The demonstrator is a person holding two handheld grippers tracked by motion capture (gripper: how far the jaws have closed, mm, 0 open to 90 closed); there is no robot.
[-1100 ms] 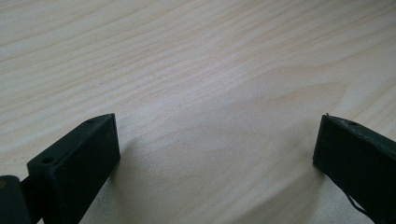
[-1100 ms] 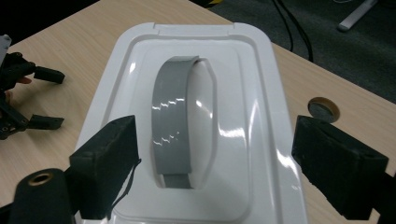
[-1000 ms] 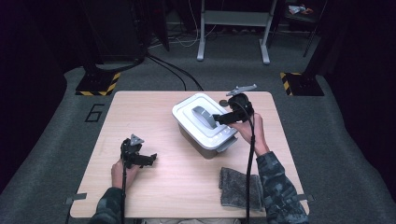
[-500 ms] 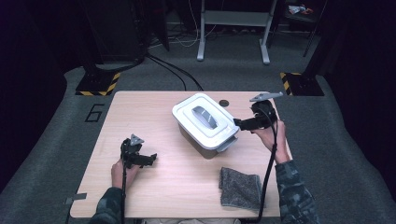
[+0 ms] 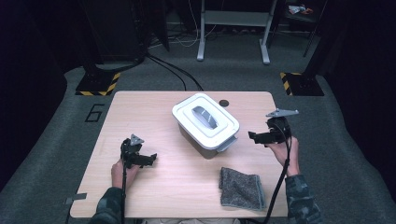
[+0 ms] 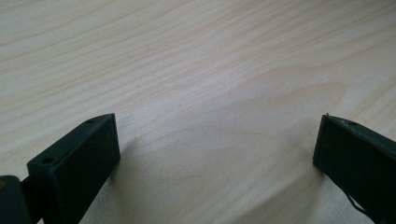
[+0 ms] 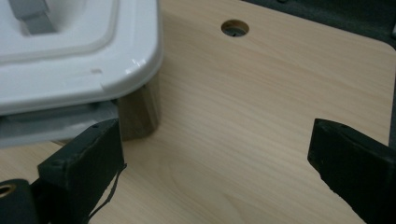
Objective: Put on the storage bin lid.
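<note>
Our right gripper (image 5: 254,136) has come off the box's lid (image 5: 205,120) and dropped beside the container (image 5: 205,126) mid-table, its jaws just opening, spread with nothing between them. The lid looks seated, so we judge the latch (image 5: 227,144) is next; our left gripper (image 5: 150,158) rests wide open on the table (image 5: 187,186).

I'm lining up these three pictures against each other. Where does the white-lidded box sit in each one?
High view: the white-lidded box stands at the table's middle, between the two grippers.
Left gripper view: not in it; bare table between the jaws.
Right gripper view: the box's corner is at the upper left.
Shared landmark: the round hole in the tabletop beyond the box.
</note>
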